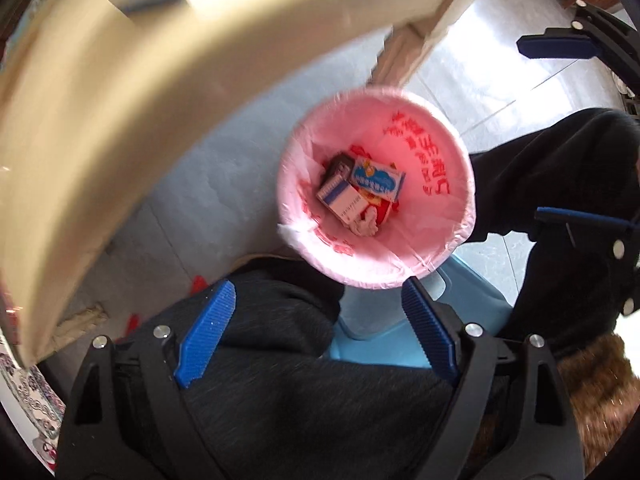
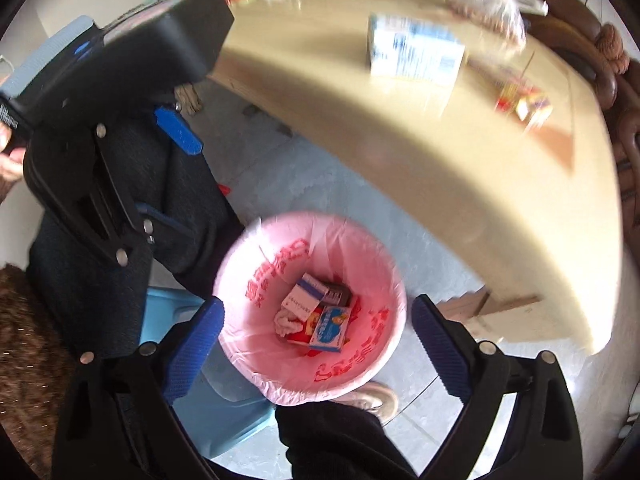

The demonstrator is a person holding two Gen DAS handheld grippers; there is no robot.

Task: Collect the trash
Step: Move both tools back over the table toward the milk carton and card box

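Daylight fills the room, bright and cool, and it glares hard off the pale floor tiles (image 1: 500, 92) on the far right, washing them almost white. The cream table (image 2: 440, 168) top carries a soft sheen at its far end. Its edge is smeared with motion blur in both views, and the white box (image 2: 414, 52) on it is streaked too. The pink-lined bin (image 2: 384, 280) stays fairly sharp, glowing rosy inside. Everything bows strongly toward the rounded, dark corners of each fisheye view. Dark clothing nearby shows little detail.
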